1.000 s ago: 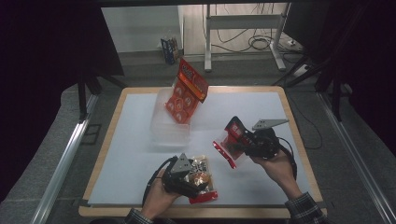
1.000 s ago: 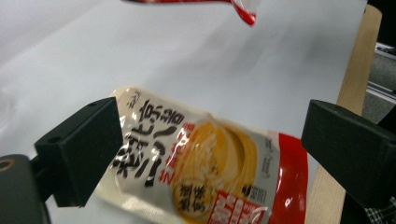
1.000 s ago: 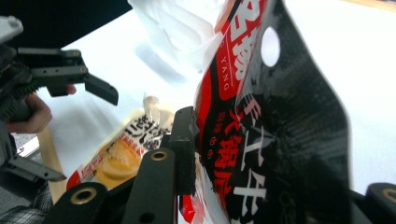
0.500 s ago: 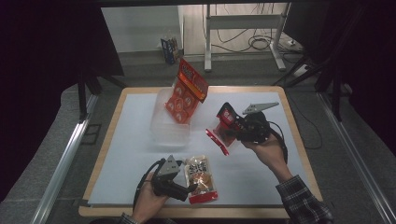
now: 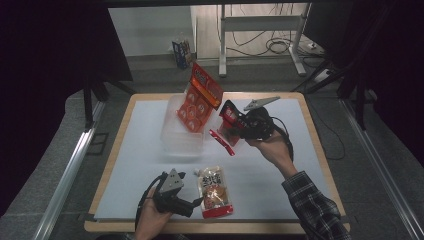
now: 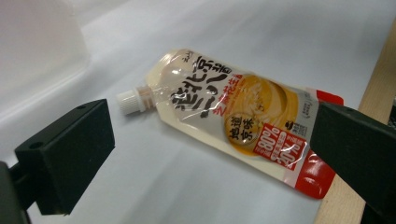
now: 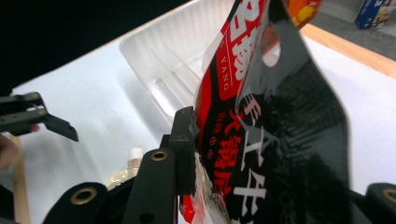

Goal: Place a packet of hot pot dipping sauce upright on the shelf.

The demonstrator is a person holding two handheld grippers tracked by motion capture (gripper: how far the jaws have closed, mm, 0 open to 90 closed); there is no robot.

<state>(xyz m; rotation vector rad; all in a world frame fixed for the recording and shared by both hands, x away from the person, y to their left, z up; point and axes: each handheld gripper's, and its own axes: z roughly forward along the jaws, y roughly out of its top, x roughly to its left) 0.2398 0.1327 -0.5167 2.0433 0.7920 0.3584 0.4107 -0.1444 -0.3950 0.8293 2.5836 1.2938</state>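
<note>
Right hand-held gripper [image 5: 231, 125] pinches the red-and-black foil packet [image 5: 227, 126], carrying it toward the clear plastic tub [image 5: 181, 131] at nine o'clock; next, release inside. Left hand-held gripper [image 5: 196, 201], jaws just spread, has no grip on the spouted pouch [image 5: 215, 191].

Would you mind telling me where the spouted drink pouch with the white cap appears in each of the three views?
High view: the spouted pouch lies near the front table edge, just right of the open left gripper.
Left gripper view: the pouch lies centre frame, cap pointing left, between the jaws.
Right gripper view: its white cap peeks out at lower left.
Shared landmark: the clear plastic tray.
</note>
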